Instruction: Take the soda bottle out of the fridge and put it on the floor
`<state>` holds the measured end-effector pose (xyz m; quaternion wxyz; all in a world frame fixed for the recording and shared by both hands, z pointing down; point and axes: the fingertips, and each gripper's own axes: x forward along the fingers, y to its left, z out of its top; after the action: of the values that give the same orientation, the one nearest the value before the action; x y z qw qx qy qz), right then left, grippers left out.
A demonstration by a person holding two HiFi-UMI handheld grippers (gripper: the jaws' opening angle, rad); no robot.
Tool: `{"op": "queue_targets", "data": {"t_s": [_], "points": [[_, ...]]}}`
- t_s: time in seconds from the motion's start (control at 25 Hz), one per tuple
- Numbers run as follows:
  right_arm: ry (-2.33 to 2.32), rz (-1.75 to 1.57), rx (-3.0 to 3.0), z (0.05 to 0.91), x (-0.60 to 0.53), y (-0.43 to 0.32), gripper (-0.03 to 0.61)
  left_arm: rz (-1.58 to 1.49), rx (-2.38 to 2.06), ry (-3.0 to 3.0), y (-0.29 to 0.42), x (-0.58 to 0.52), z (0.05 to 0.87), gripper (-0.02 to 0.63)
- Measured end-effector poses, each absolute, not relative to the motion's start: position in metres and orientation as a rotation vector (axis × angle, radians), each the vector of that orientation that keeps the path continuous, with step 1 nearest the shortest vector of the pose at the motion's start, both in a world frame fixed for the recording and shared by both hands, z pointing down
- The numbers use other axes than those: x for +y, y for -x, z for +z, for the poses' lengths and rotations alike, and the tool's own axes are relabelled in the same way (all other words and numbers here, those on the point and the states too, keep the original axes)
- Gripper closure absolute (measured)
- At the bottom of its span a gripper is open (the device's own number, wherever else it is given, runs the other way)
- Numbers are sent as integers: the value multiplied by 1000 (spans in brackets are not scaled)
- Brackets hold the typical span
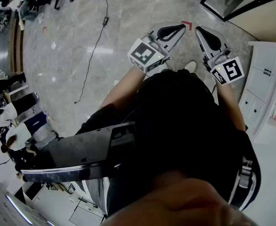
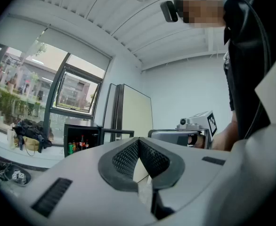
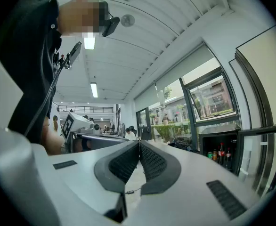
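A small black fridge (image 2: 81, 142) stands open at a distance by the window, its door (image 2: 114, 134) swung aside. Dark soda bottles (image 2: 83, 142) and cans line its shelf. In the right gripper view the same fridge (image 3: 220, 152) is at the right, with a bottle (image 3: 221, 153) inside. Both grippers are held level in front of the person, far from the fridge. My left gripper (image 2: 139, 141) is shut and holds nothing, as does my right gripper (image 3: 139, 142). From above, the left gripper (image 1: 173, 32) and the right gripper (image 1: 208, 36) hang side by side over the marble floor.
A black cable (image 1: 93, 51) runs across the floor at the left, and a red tape corner (image 1: 187, 25) lies ahead of the grippers. A white cabinet (image 1: 265, 88) stands at the right. People and desks fill the far left.
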<state>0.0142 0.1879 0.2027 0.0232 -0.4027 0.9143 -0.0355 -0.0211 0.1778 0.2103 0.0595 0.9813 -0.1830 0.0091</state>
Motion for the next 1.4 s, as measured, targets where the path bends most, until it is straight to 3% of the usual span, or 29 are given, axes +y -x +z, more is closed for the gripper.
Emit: {"op": "queue_targets", "data": {"t_s": [0.6, 1.4], "points": [[1220, -105, 2824, 199, 192, -31, 566, -87, -624, -2971, 15, 173, 197, 614], [1107, -73, 2857, 213, 193, -116, 566, 10, -676, -2943, -81, 177, 213, 614]]}}
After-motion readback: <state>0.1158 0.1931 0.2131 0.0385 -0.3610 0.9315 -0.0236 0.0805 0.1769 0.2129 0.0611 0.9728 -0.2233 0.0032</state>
